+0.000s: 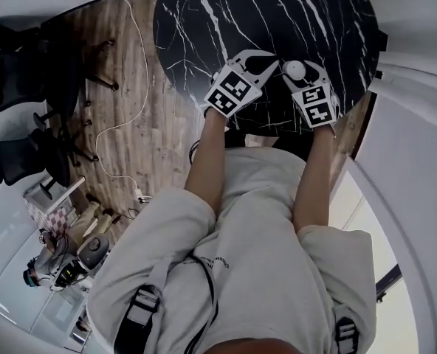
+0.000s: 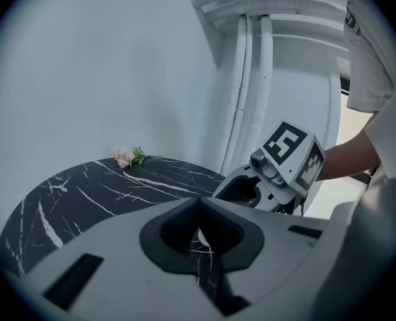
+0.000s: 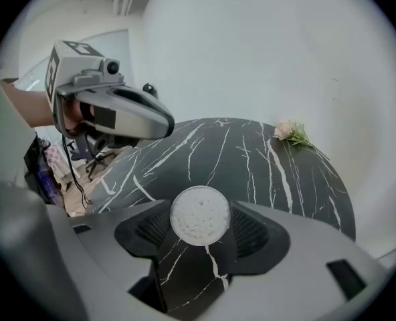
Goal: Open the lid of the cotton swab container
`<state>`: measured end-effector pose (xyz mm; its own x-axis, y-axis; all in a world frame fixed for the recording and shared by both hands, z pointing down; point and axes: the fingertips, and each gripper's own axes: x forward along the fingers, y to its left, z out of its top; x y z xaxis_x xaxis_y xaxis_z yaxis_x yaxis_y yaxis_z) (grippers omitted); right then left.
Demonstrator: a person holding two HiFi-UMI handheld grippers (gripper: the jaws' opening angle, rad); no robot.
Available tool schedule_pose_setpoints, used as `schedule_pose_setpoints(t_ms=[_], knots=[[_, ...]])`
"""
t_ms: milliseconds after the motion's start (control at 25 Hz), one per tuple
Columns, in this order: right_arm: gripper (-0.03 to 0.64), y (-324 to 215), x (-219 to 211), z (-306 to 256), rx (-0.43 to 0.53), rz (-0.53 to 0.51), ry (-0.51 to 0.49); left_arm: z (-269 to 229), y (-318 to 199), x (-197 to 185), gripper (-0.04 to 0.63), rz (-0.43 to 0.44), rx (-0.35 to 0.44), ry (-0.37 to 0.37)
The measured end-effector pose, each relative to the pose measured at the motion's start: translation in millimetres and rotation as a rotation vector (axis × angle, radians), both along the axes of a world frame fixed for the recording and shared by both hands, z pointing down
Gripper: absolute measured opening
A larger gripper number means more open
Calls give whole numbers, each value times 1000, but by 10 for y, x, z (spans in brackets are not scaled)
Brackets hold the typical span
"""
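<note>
Container (image 3: 199, 216): small, round and white. It stands upright on the table (image 3: 271, 179), between the fingers (image 3: 255, 236) of the right gripper (image 3: 199, 231). Its top face shows packed white swab heads. I can't make out a lid on it.

Right fingers are spread wide, one dark ribbed pad on each side of the container. Its rim sits level with the pad faces. Whether either pad actually touches the side can't be told.

Head view: the container (image 1: 295, 69) sits at the right fingertips, near the table edge closest to the person. The left gripper (image 1: 266, 61) is just beside it, on the left-finger side.

Left gripper (image 2: 199, 209): fingers (image 2: 171, 229) are pressed together, and nothing clearly identifiable is between them. They hang over bare marble. In its own view, the right gripper (image 2: 241, 189) is ahead and to the right of the fingertips.

Table is black marble with white veins, and round. A small pink flower sprig (image 3: 290, 132) lies at the far rim by the white wall, well beyond both sets of fingertips.

Wood floor (image 1: 130, 139) shows to the left of the table. A white cable (image 1: 141, 72) runs across it, and dark office chairs (image 1: 19, 80) stand further left.
</note>
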<state>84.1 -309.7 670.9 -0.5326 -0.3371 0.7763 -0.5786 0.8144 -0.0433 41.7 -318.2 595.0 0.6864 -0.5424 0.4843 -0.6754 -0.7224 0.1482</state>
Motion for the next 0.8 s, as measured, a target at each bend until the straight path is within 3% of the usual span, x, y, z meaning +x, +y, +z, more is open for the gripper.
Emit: schedule_pose_setpoints(t_ms=[120,280,360,400,440,480,600,800], knots=[[283,-65,38,-177,16,44,-47,-39,18,-8,23,8,24,-14],[282,-101,113,-482,36,94,-85,-68,95,12,25,51,77,-96],[284,-92,131,-640,37,121,-105,-119,146,39,26,74,89,-88],[282,-85,128,-731,33,142,-131,-151,168,53,65,84,93,-78],[284,-79,119,-833,31,165,-162,-183,188,71,194,96,97,-71],[284,-72,105,-943,34,185,-193,-218,205,90,224,107,106,-68],[284,-21,30,-1271,71,196,-239,-312,257,160,255,144,145,-80],[284,274,-207,-1663,79,106,-217,-459,420,321,272,210,201,-100]])
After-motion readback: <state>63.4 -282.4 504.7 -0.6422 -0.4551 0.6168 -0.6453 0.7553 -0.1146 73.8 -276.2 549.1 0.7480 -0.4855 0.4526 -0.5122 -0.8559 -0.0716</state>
